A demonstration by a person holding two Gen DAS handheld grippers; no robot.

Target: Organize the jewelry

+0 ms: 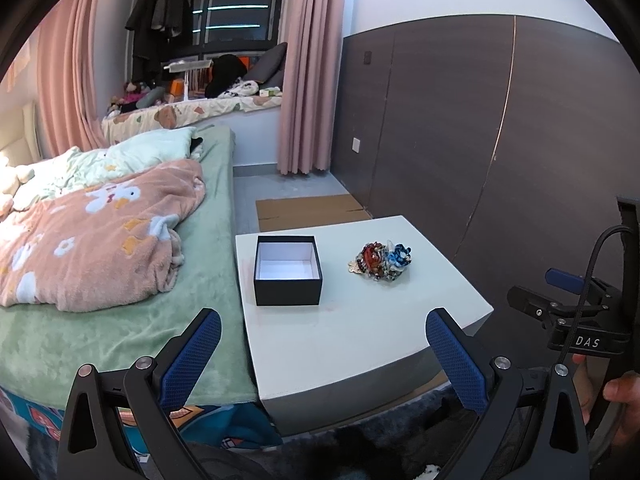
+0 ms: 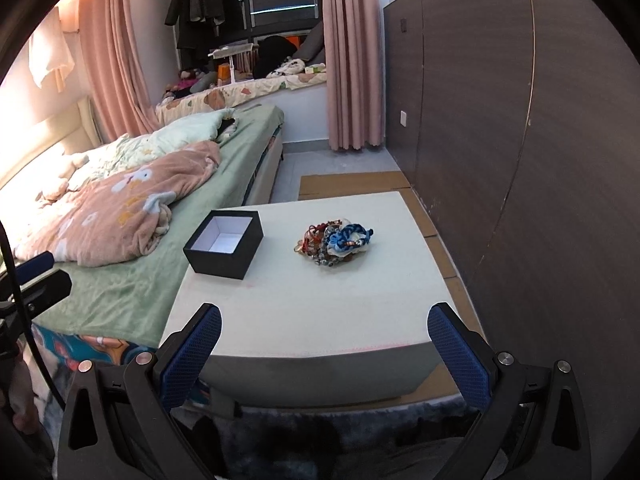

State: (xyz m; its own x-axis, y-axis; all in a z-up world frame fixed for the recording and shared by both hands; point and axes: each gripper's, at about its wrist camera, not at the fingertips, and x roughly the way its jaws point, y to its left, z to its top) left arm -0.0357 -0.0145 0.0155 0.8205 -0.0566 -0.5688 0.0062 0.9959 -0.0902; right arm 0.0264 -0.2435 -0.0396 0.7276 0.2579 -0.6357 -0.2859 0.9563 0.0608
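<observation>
**Both grippers wide open, short of the table w/ jewelry pile and empty box**

We see a bedroom from two wrist cams. In front of us is a low white table [image 1: 360, 336], set just beside a bed [image 1: 120, 320] on our left. The bed has a green sheet and a rumpled pink blanket [image 1: 100, 240] w/ white flower shapes.

On the table, left side, sits a small black box [image 1: 287, 270] w/ a white inside. It's upright, no lid on it, nothing in it. To its right, apart from it, lies the jewelry pile [image 1: 380, 262]: a tangled heap of beaded bracelets and cords in red, blue, white and gold tones. Individual pieces are too knotted together to tell apart. Box and pile don't touch.

Left gripper [image 1: 324, 354]: its two blue-padded fingers [image 1: 456, 360] are spread wide apart, holding nothing, hanging at the near edge of the table. Right gripper [image 2: 324, 354]: same state, blue pads spread wide, nothing between them, also at the table's near edge, well short of the pile [image 2: 336, 242] and the box [image 2: 224, 244].

At the right edge of the left cam we see the other gripper's black body and part of a hand [image 1: 620, 400] gripping it.

Beyond the table: flattened cardboard [image 1: 308, 210] on the floor, a dark wood-panel wall [image 1: 500, 140] on the right, pink curtains [image 1: 308, 72] and a window w/ dark clothes hanging
</observation>
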